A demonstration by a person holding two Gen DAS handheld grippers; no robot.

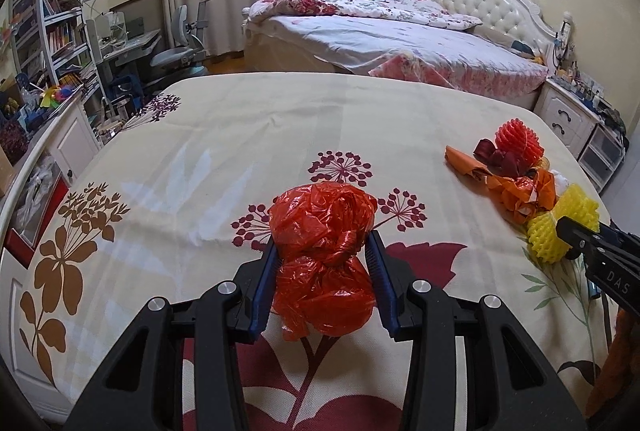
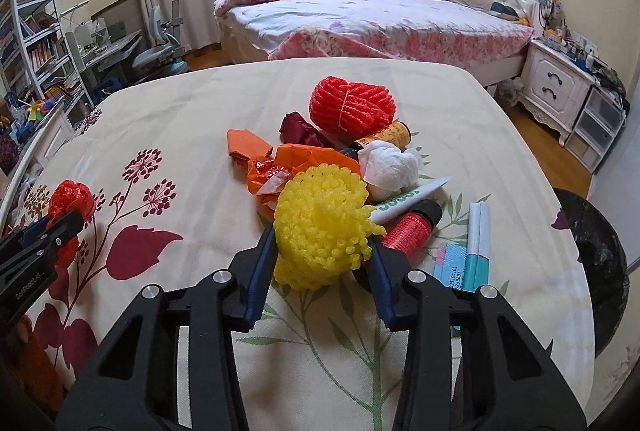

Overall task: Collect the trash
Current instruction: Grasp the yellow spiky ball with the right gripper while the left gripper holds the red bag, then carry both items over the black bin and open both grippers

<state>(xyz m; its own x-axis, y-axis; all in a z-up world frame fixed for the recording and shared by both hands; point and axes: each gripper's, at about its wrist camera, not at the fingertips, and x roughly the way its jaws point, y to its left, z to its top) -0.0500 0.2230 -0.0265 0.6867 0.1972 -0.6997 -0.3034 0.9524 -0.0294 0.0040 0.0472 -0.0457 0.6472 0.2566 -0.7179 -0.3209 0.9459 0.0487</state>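
Now left tongs [image 1: 324, 263] clamped on red bag [image 1: 322, 227], right tongs [image 2: 324, 251] clamped on yellow foam net [image 2: 320, 231]

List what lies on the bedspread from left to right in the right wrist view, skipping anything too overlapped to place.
Red plastic bag → orange paper wrapper → yellow foam net → red bottle → blue-and-white tubes.

Crumpled bag [image 1: 324, 259] sits between the left claw [image 1: 325, 271] fingers on the worktop [image 1: 224, 151]; foam net [image 2: 320, 235] between the right claw [image 2: 322, 263] fingers, trash pile [image 2: 344, 147] just beyond.
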